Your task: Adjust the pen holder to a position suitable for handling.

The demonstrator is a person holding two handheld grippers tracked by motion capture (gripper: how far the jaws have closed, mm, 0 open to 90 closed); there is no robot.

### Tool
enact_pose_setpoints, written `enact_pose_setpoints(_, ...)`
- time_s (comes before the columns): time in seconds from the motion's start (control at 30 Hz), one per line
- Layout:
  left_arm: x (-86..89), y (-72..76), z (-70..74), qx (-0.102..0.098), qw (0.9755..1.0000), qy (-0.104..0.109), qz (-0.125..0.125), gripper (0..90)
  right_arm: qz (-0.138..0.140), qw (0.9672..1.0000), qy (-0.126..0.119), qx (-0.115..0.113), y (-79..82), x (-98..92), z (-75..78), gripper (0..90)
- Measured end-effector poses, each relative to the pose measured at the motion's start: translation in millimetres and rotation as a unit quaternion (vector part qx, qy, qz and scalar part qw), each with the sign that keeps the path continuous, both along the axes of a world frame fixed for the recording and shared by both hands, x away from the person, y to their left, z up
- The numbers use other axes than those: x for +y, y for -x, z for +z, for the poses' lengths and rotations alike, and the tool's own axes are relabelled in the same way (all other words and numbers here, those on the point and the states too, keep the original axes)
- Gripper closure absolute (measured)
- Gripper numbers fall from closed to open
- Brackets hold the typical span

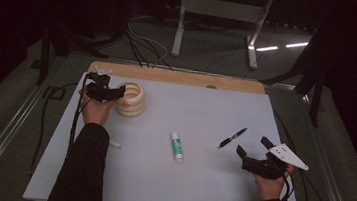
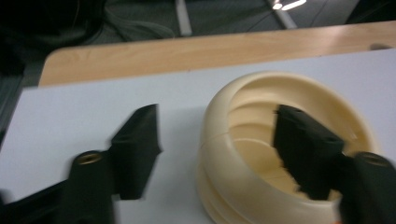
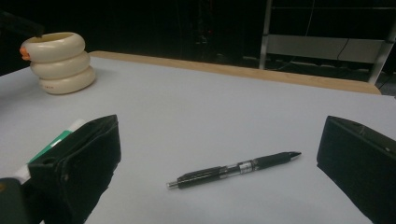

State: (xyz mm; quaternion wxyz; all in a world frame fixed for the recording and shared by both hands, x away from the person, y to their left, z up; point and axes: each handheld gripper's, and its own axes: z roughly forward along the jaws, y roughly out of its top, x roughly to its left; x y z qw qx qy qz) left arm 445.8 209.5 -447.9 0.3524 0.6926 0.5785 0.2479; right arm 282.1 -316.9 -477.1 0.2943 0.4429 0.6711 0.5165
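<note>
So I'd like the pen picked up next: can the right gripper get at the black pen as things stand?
Probably yes: the right gripper is open, the slim black pen lies flat ahead between its jaws, nothing between.

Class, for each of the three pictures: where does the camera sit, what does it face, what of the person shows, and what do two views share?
High view: above the person's side, facing forward and down on the table; both forearms show.
Left gripper view: on the left gripper, facing the cream ringed holder; its black fingers straddle the wall.
Right gripper view: on the right gripper, facing the pen.
Shared: holder, pen.
</note>
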Motion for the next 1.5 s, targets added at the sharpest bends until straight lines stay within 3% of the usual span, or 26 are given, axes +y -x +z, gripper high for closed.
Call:
enact_pose_setpoints(0.1,-0.9,-3.0,-6.3,0.017,0.9998,-0.004,0.008,47.9,-0.001,1.0000,0.000,0.000,-0.2,-0.4,-0.1,0.0)
enact_pose_setpoints(0.23,-6.2,-2.6,-9.2,0.018,0.9997,-0.015,-0.006,61.2,-0.002,1.0000,-0.001,0.000,-0.3,-0.8,-0.1,0.0)
enact_pose_setpoints(0.27,-8.7,-2.5,-10.3,0.021,0.9994,-0.028,0.001,61.2,-0.002,1.0000,-0.002,0.000,-0.3,-0.9,-0.1,0.0)
enact_pose_setpoints(0.3,-8.7,-2.5,-10.6,0.022,0.9993,-0.028,0.006,67.4,-0.002,1.0000,-0.001,0.001,-0.2,-0.8,-0.1,0.0)
enact_pose_setpoints(0.43,-10.6,-1.5,-12.2,0.021,0.9991,-0.035,0.016,75.6,-0.002,1.0000,0.000,0.000,-0.1,-0.6,-0.1,0.0)
enact_pose_setpoints(0.67,-16.8,2.4,-13.4,0.007,0.9981,-0.061,0.009,78.0,-0.003,1.0000,-0.001,0.000,-0.1,-0.8,-0.1,0.0)
enact_pose_setpoints(1.1,-22.1,6.1,-7.8,-0.002,0.9989,-0.044,-0.019,78.4,-0.005,1.0000,-0.002,0.001,0.0,-1.3,0.0,0.0)
enact_pose_setpoints(1.5,-31.7,16.7,3.1,-0.018,0.9977,-0.047,-0.045,78.2,-0.006,1.0000,-0.002,0.000,0.1,-1.4,0.0,0.0)
